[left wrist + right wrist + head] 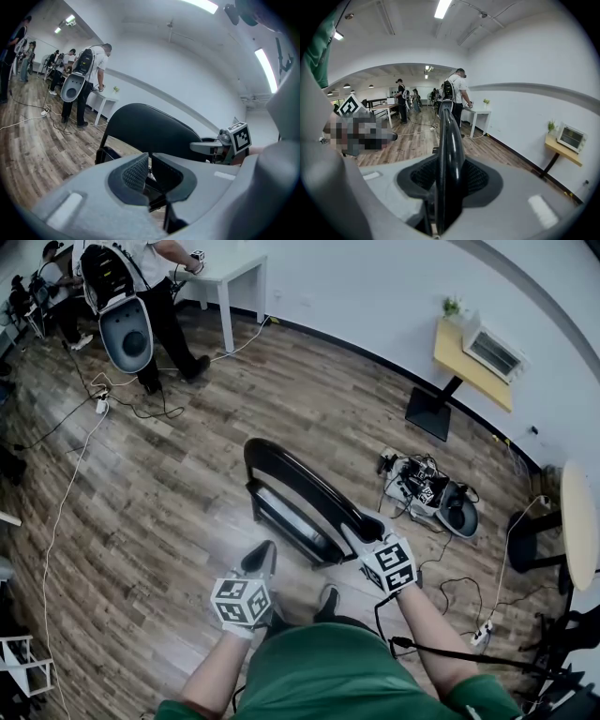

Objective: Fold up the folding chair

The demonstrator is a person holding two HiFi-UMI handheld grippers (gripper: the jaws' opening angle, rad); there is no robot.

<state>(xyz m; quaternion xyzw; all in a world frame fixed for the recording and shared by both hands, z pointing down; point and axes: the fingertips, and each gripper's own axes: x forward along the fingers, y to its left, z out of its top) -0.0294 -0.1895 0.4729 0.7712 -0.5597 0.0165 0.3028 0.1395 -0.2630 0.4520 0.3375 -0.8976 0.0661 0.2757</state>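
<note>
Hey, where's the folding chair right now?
In the head view the folding chair stands at centre on the wood floor, just ahead of the person, clamped at its right end by the right gripper.

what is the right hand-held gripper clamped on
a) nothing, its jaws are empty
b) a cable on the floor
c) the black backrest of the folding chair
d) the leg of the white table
c: in the right gripper view the right hand-held gripper closes from both sides on the edge of the black backrest of the folding chair.
</note>
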